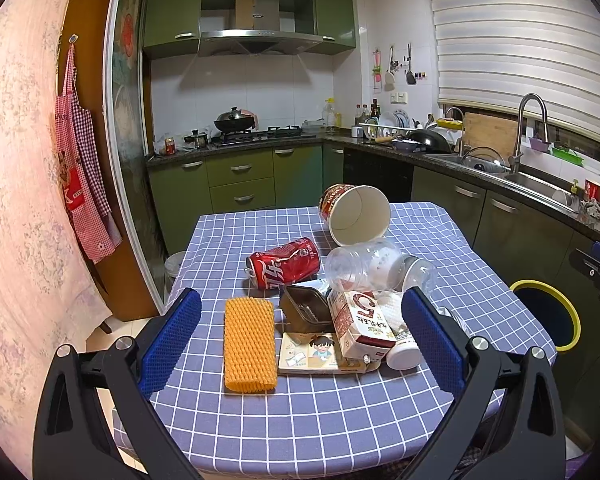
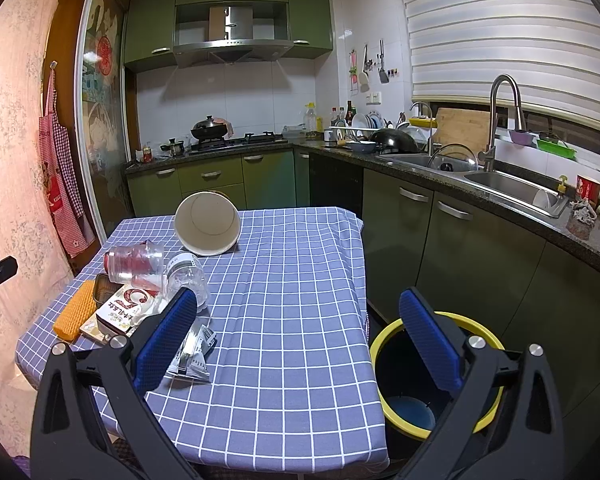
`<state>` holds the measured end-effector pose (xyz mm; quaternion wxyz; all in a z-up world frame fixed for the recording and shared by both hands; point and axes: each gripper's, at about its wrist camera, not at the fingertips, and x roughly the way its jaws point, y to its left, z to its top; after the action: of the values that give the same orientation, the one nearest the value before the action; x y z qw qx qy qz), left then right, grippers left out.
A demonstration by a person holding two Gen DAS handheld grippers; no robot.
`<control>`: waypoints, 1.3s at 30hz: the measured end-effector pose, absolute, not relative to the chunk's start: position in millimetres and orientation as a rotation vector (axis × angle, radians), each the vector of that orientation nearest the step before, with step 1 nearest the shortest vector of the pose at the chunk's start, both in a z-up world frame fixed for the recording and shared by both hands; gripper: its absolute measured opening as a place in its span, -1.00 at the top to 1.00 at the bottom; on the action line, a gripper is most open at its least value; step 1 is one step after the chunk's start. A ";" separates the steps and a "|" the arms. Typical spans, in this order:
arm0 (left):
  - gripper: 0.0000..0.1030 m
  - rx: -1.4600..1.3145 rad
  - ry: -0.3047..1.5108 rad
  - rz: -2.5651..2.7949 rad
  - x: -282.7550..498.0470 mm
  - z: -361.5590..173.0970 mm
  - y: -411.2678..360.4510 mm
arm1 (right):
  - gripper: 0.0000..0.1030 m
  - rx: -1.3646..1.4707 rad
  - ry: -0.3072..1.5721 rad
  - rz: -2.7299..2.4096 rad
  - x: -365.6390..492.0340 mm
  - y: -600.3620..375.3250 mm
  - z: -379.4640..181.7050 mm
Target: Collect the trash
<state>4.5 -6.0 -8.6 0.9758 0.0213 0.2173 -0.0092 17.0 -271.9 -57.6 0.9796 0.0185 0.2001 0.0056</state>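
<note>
Your left claw gapes wide, empty, above the counter. Between its pads: orange foam sleeve, milk carton, flat picture box. Beyond them, crushed red can, clear bottle, tipped paper cup. Your right claw also wide, empty; silver wrapper beside its left pad, yellow-rimmed bin behind its right pad.

Table, blue checked cloth, occupies centre frame. Lying on it: crushed red can, orange foam sleeve, tipped paper bowl, milk carton, clear bottle.
</note>
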 end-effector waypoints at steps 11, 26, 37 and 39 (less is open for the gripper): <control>-0.92 0.045 0.441 -0.020 4.8 -9.0 -6.7 | -0.87 0.038 0.404 0.012 17.5 -270.9 -58.9; -0.92 0.049 0.442 -0.021 4.9 -8.9 -6.8 | -0.87 0.036 0.408 0.013 18.1 -267.7 -60.5; -0.92 0.054 0.454 -0.027 9.7 -10.5 -6.6 | -0.87 0.034 0.413 0.014 22.6 -262.3 -65.0; -0.92 0.053 0.460 -0.029 14.8 -12.6 -6.3 | -0.87 0.032 0.417 0.013 24.2 -261.3 -66.0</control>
<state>14.8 -6.3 -12.6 0.9732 0.0260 0.2280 -0.0145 24.2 -261.3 -66.0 0.9782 0.0159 0.2070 0.0067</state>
